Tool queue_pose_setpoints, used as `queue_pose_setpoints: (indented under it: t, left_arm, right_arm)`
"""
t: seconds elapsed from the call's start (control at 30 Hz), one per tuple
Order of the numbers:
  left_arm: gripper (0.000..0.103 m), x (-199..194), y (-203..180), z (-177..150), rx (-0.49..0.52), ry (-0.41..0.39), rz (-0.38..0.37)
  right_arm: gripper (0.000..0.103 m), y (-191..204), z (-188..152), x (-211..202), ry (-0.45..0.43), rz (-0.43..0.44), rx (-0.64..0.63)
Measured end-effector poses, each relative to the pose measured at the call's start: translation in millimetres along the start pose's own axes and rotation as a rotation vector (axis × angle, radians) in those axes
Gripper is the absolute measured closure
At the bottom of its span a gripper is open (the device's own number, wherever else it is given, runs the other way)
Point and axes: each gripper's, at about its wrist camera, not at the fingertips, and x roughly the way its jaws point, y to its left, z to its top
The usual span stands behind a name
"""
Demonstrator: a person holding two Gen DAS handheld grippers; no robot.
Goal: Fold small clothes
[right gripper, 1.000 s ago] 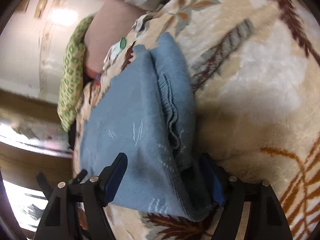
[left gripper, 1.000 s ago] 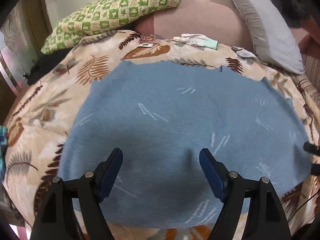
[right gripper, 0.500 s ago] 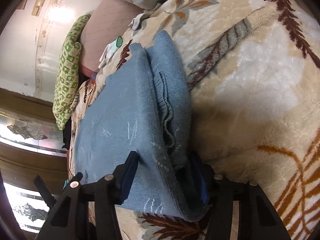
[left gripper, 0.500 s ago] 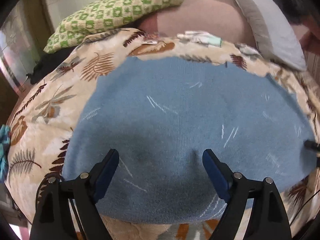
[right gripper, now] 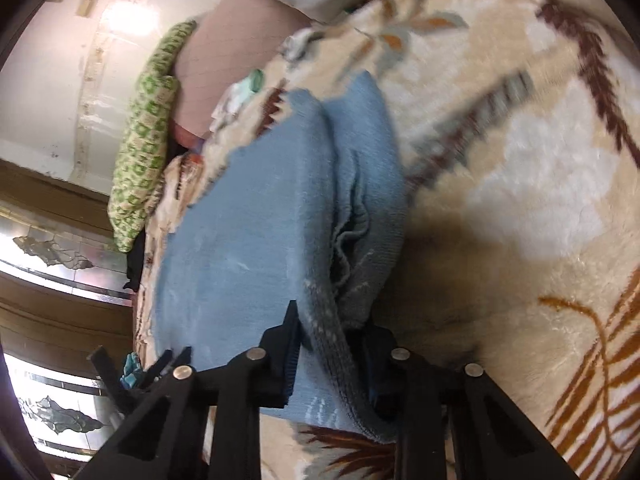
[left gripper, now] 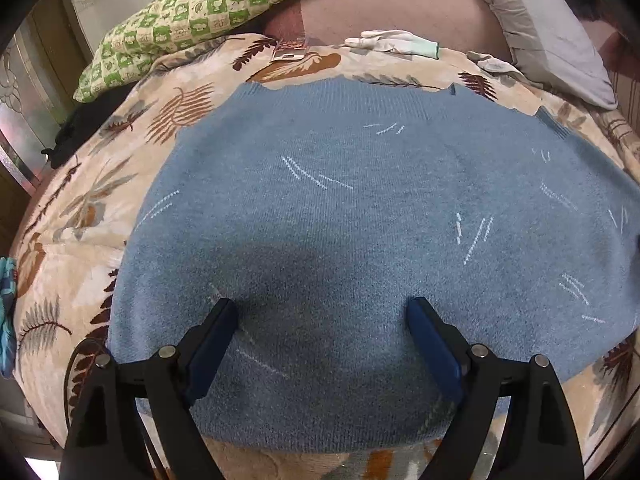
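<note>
A blue knit sweater [left gripper: 360, 200] lies spread flat on a cream leaf-patterned blanket [left gripper: 80, 208]. My left gripper [left gripper: 322, 304] hovers open over the sweater's near part, with nothing between its fingers. In the right wrist view the sweater [right gripper: 260, 220] shows its folded side edge with bunched layers. My right gripper [right gripper: 330, 316] is closing on that thick edge at the near corner, and the pads press the knit from both sides. The corner is raised a little off the blanket [right gripper: 520, 160].
A green checked pillow [left gripper: 208, 8] and a grey pillow [left gripper: 540, 20] lie at the head of the bed. White gloves [left gripper: 396, 42] and a small packet [left gripper: 288, 50] rest beyond the sweater. A teal cloth [left gripper: 6, 312] shows at the far left edge.
The right jaws have drawn together from wide open onto the sweater's folded edge, and that edge has lifted slightly. The left gripper has stayed over the sweater, its jaws a little wider.
</note>
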Motion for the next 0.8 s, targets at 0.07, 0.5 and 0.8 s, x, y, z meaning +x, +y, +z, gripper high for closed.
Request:
queue_pose_setpoints:
  t: [0.07, 0.5, 0.8]
  left_arm:
    - [0.015, -3.2, 10.2, 1.9, -0.031, 0.012, -0.046]
    - [0.016, -108.4, 228.4, -46.5, -0.501, -0.208, -0.009]
    - [0.016, -102.2, 265.3, -64.3, -0.564, -0.172, 0.005]
  right_arm:
    - [0.081, 23.7, 2.9, -9.1, -0.021, 0.006, -0.044]
    - [0.094, 310.1, -71.7, 93.6, 0.069, 0.186, -0.489]
    - [0.093, 259.3, -124.4, 187.2, 0.257, 0.131, -0.398]
